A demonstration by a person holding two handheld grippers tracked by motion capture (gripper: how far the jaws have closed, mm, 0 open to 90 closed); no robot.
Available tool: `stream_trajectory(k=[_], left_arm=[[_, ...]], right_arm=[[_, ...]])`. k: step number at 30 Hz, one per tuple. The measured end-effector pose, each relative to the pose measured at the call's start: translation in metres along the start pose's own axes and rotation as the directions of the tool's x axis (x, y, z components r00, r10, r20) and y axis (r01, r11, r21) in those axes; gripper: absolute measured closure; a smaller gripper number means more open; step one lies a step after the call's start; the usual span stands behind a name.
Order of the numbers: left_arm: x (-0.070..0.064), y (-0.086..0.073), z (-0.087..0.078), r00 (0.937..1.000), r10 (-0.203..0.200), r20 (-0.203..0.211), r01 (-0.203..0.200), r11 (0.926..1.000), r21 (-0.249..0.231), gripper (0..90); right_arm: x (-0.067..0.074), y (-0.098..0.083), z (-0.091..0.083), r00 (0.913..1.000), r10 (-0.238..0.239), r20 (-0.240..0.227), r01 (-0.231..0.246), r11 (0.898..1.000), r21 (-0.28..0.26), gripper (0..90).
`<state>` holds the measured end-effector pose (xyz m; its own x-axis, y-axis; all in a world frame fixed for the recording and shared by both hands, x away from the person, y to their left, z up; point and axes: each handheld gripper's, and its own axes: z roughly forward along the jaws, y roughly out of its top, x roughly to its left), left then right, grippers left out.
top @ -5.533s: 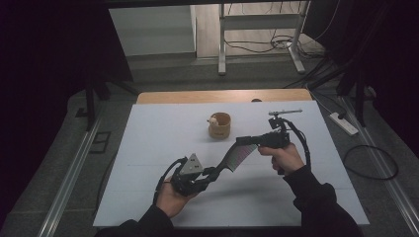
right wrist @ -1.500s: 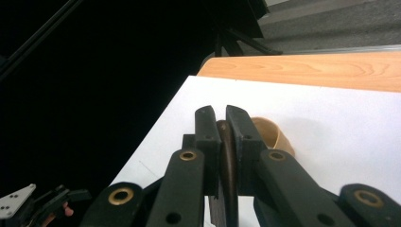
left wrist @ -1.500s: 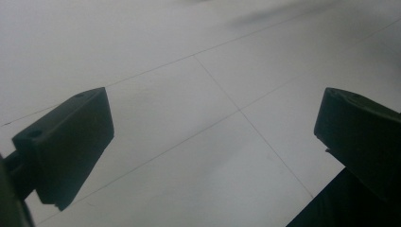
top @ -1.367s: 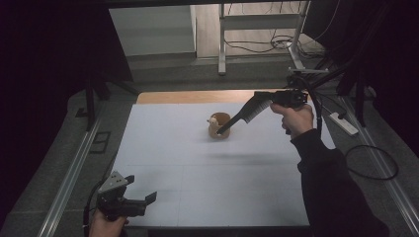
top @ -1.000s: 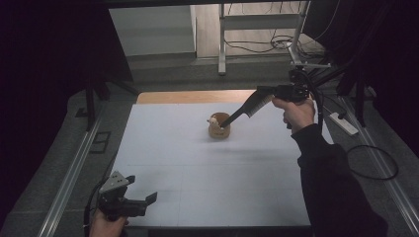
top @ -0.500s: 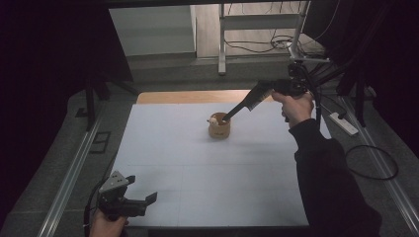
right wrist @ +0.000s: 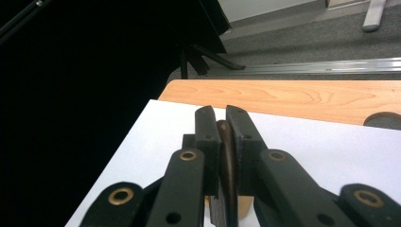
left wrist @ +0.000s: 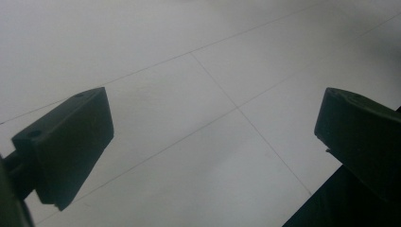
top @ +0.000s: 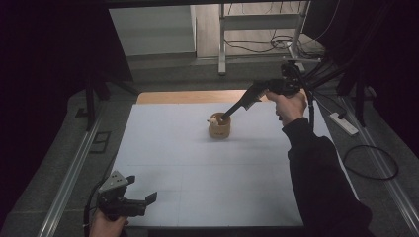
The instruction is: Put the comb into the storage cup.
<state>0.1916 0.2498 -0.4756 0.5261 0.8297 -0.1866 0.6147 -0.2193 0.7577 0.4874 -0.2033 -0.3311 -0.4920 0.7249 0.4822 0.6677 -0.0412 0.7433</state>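
Since a second or so back, the right gripper (top: 223,117) has tipped steeper and crept over the far-right side of the wooden cup (top: 219,129), jaws clamped tight on a thin dark handle (right wrist: 228,161) whose long axis slants down-left so its tip sits right at the cup's mouth beside something pale. Cup's mid-table toward the far edge, so any further drop is straight down along that handle. Left gripper (top: 143,200) sits well short of the cup at the near-left corner, jaws spread wide with nothing between them.

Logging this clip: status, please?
Right hand-held gripper shut on thin dark brown handle at small round wooden cup. Left hand-held gripper open. Nothing obstructing.
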Motion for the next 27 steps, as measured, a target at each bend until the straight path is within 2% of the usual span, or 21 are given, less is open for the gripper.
stream_trajectory(k=[10,27], left_arm=[[0.0,0.0,0.0,1.0,-0.001,0.001,0.001,1.0,0.002,0.0],[0.0,0.0,0.001,1.0,0.0,0.002,0.0,1.0,0.003,0.0]], right_arm=[[-0.002,-0.002,0.015,0.9993,-0.01,0.037,0.01,1.0,0.008,83.9],[-0.003,-0.01,0.041,0.9985,-0.009,0.053,0.007,0.999,0.038,83.9]])
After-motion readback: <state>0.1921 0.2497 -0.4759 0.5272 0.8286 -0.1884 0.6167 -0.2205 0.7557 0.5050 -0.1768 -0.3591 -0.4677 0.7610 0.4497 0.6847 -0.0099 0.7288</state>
